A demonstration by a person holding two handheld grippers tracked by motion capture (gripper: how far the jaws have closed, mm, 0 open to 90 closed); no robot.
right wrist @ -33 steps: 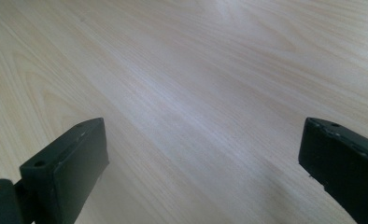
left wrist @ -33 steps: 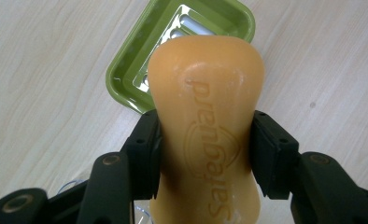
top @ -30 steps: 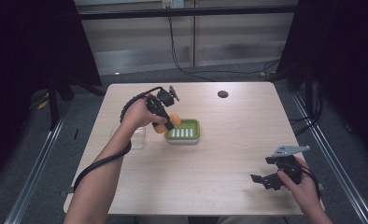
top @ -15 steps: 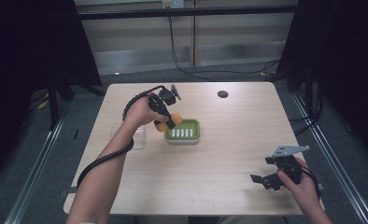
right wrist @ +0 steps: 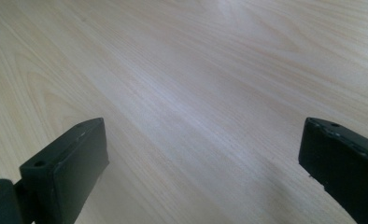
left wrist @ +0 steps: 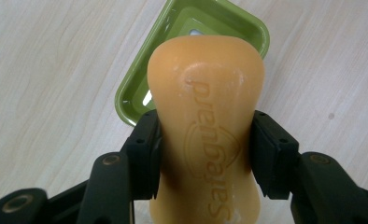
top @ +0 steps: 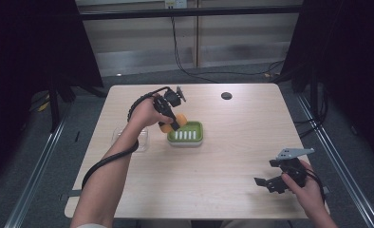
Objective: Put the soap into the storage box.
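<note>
An orange soap bar (left wrist: 205,116) with embossed lettering is clamped at its waist by my left gripper (left wrist: 205,135), whose two black pads press on its sides. In the high view this left gripper (top: 172,122) holds the soap bar (top: 166,126) just above the left end of a green soap dish (top: 200,133). In the left gripper view the dish's rim (left wrist: 140,88) lies right below and behind the bar. Low over the table's near right part, my right gripper (top: 268,183) stands open. Its jaws are wide apart over bare wood (right wrist: 205,154).
A clear plastic box (top: 130,138) lies on the table (top: 213,180) left of the dish, under my left forearm. A small black round cap (top: 226,95) sits at the back, right of centre. The gripper's cable (top: 104,164) trails along the left arm.
The left gripper with the soap has shifted only slightly over the dish's left end. The right gripper has stayed where it was.
</note>
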